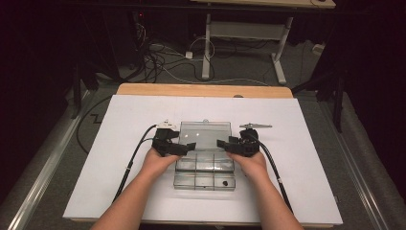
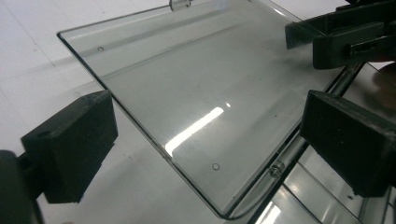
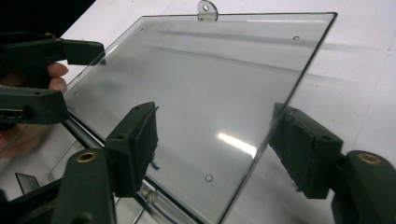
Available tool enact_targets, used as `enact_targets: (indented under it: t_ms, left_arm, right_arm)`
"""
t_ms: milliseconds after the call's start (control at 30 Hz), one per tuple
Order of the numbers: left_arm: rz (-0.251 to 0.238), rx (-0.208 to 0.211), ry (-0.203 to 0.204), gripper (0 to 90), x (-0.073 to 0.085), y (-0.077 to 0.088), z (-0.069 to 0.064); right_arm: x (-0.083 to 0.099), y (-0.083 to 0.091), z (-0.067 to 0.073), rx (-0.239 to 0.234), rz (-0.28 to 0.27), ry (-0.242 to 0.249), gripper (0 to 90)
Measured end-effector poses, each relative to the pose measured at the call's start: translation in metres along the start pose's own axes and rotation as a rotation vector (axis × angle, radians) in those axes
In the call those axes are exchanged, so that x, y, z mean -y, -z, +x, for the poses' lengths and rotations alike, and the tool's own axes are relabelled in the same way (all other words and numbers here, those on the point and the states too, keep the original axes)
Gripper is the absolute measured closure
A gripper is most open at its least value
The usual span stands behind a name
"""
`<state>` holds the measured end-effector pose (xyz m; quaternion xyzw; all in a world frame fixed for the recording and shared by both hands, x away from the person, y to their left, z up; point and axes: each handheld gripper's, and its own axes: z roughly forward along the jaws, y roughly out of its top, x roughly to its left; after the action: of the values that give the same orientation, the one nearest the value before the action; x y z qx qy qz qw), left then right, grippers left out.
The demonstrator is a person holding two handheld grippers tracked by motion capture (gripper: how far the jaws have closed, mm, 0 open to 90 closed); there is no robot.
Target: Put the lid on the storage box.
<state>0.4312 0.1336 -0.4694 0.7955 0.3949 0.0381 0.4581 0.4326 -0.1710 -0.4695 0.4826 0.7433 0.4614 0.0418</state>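
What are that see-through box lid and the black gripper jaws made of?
The lid looks like clear, glossy hard plastic: the white table shows through it and a lamp glints off it. The right gripper has jaws that look like matte black plastic, possibly rubber-faced; the pads are dull, with no shine.

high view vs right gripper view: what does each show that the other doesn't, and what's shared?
High view alone: the whole white table, the box's compartments with a small dark item, both forearms, and the metal clip lying beyond the right gripper.

Right gripper view alone: that gripper's pads standing either side of the lid's edge without pressing on it, and the lid's hang tab close up.

Shared: the clear lid laid open and the left gripper at its far side.
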Motion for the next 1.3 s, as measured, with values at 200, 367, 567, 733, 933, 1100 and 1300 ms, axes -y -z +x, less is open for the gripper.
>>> enact_targets:
  t_ms: [200, 367, 567, 733, 933, 1100, 1300]
  left_arm:
    - [0.01, 0.002, 0.018, 7.3, 0.0, 0.002, 0.001]
    - [0.013, 0.012, 0.022, 11.2, 0.0, 0.003, 0.001]
    - [0.013, 0.03, 0.01, 17.8, 0.0, 0.004, -0.001]
    - [0.013, 0.021, -0.003, 21.8, 0.0, 0.006, -0.002]
    - [-0.009, -0.001, -0.023, 32.7, 0.001, 0.012, -0.004]
    - [-0.027, -0.019, -0.04, 42.9, 0.002, 0.017, -0.004]
    - [-0.041, -0.02, -0.043, 49.8, 0.002, 0.022, -0.005]
  right_arm:
    - [0.002, 0.007, 0.0, 0.01, -0.017, 0.024, 40.0]
    - [0.001, 0.011, 0.004, 0.034, -0.045, 0.061, 44.8]
    - [0.001, 0.014, 0.005, 0.049, -0.071, 0.082, 49.5]
    - [0.001, 0.017, 0.006, 0.057, -0.085, 0.098, 52.4]
    - [0.001, 0.021, 0.008, 0.069, -0.1, 0.126, 57.1]
    - [0.002, 0.026, 0.01, 0.084, -0.112, 0.145, 61.2]
    - [0.003, 0.03, 0.012, 0.092, -0.125, 0.166, 65.4]
